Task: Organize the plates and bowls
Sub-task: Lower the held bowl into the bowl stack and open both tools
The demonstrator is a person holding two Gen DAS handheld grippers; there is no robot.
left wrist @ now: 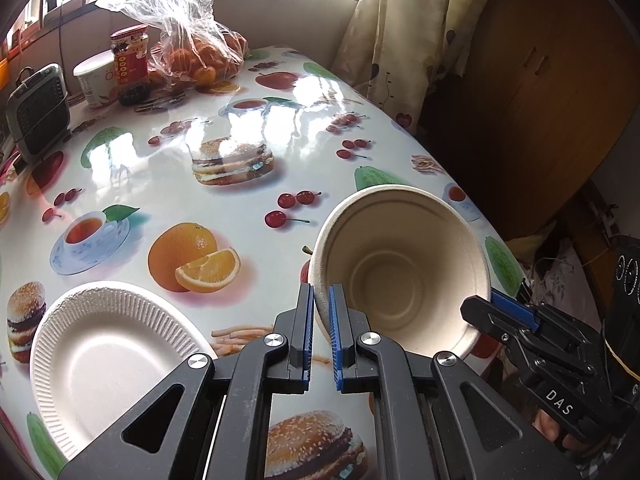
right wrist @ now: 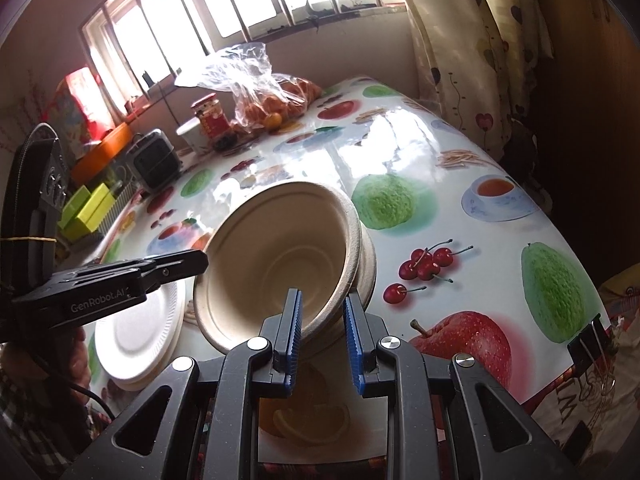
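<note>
Between the two claws, tilted above the near right part of the bench (left wrist: 248,208), hangs a beige paper bowl (left wrist: 400,264); the right wrist view shows a second bowl (right wrist: 366,264) nested outside it. Clamped on the near rim is the left claw (left wrist: 321,322), its blue pads pinching the wall. At the opposite rim the right claw (right wrist: 322,326) grips the nested edge. Left of the bowls a stack of white paper plates (right wrist: 136,332) lies on the bench. Far back stand a bag of oranges (left wrist: 200,56), a red jar (left wrist: 129,60) and a white tub (left wrist: 96,78).
</note>
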